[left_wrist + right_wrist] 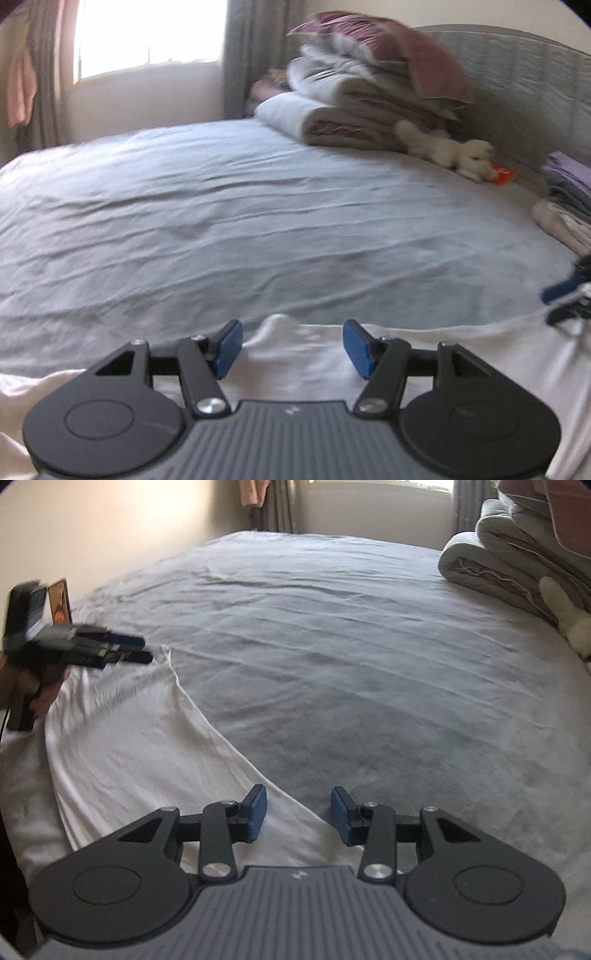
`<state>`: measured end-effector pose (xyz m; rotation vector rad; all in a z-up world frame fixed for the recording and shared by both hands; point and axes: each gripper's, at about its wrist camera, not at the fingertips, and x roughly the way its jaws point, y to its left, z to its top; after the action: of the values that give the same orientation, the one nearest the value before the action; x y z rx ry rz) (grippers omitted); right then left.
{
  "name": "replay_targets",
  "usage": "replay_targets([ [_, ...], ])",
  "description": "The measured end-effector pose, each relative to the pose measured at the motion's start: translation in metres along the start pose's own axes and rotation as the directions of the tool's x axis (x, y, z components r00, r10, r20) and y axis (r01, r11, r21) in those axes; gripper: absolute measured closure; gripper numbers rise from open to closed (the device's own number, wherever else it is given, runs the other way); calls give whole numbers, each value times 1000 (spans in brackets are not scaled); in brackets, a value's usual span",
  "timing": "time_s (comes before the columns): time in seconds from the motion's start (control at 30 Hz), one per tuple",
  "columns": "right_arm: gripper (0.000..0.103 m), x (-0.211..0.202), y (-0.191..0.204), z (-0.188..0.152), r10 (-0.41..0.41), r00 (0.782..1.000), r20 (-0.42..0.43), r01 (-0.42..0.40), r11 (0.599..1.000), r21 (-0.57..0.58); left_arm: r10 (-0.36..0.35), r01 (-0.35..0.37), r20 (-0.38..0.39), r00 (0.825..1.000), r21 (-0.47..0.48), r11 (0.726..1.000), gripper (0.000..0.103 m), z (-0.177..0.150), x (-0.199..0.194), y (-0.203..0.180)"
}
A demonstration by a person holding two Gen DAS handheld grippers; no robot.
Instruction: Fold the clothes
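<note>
A white garment (140, 746) lies spread along the near edge of a bed (258, 221) covered with a wrinkled pale grey-blue sheet. In the left wrist view the left tool (292, 349) fills the bottom of the frame with its blue-padded fingers (229, 347) set wide apart; a raised bump of the white cloth shows in the gap between them, but the pads do not close on it. In the right wrist view the right tool (298, 816) sits at the bottom centre, its jaws likewise wide, poised over the curved hem of the garment where white fabric meets the sheet; nothing is gripped. In that same view the left tool appears blurred at the left edge, just beside a pointed corner of the garment at middle left, with a hand (44, 698) holding its grip below. The right tool shows only as a blurred blue and black shape at the right edge of the left wrist view. At the upper right of the left wrist view a stack of folded bedding (369, 96) rests against a grey headboard (524, 85), with a white plush toy (454, 151) just below it and a pile of folded clothes (565, 199) at the far right. A bright window (147, 33) with grey curtains (251, 55) occupies the upper left.
</note>
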<state>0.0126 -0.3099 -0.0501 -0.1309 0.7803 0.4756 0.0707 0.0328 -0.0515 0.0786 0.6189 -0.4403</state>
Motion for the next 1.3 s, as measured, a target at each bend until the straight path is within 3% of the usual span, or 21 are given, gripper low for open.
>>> replay_targets([
  [0.17, 60, -3, -5, -6, 1, 1000, -21, -2, 1000, -23, 14, -13, 11, 1000, -27, 1000, 44, -1, 3, 8],
  [0.27, 62, 1, -2, -8, -11, 999, -35, 9, 999, -50, 12, -12, 20, 1000, -36, 999, 62, -2, 4, 8],
  [0.3, 63, 2, 0, -8, -15, 999, -38, 13, 998, -62, 12, -11, 23, 1000, -39, 999, 73, -2, 4, 9],
  [0.33, 67, 2, 2, -9, -18, 999, -38, 15, 997, -74, 12, -11, 26, 1000, -42, 999, 86, -3, 5, 9],
  [0.37, 70, 2, 3, -10, -12, 999, -38, 9, 997, -80, 11, -10, 29, 1000, -45, 999, 91, -3, 5, 9],
  [0.43, 90, 3, 6, -11, 9, 999, -37, -13, 996, -90, 11, -9, 35, 999, -51, 999, 95, -4, 5, 10],
  [0.5, 94, 3, 13, -12, 8, 999, -36, -12, 993, -118, 10, -8, 41, 999, -57, 998, 96, -5, 6, 10],
  [0.77, 98, -12, 23, -14, -93, 993, 78, 102, 988, -120, 54, -40, 158, 986, -87, 995, 97, -1, -8, 11],
  [0.87, 98, -12, 21, -10, -127, 986, 106, 138, 985, -99, 83, -72, 145, 986, -78, 994, 97, 0, -2, 9],
  [1.03, 96, 12, 21, -10, -151, 988, 33, 154, 982, -107, 124, -122, 45, 991, -38, 992, 95, 0, 20, 2],
  [1.1, 95, 12, 23, -7, -168, 985, 30, 170, 981, -95, 139, -138, 39, 990, -27, 990, 90, 1, 21, 0],
  [1.17, 84, 7, 23, -5, -187, 982, 33, 189, 979, -73, 149, -148, 45, 988, -26, 989, 81, 2, 18, -1],
  [1.2, 75, 4, 23, -4, -196, 980, 36, 198, 978, -64, 155, -154, 52, 987, -32, 988, 70, 2, 15, 0],
  [1.23, 73, 1, 25, -5, -211, 976, 49, 214, 975, -62, 163, -161, 63, 985, -42, 986, 62, 2, 10, 0],
  [1.3, 73, -5, 29, -5, -239, 968, 73, 243, 968, -58, 171, -166, 83, 982, -61, 984, 61, 3, 0, 3],
])
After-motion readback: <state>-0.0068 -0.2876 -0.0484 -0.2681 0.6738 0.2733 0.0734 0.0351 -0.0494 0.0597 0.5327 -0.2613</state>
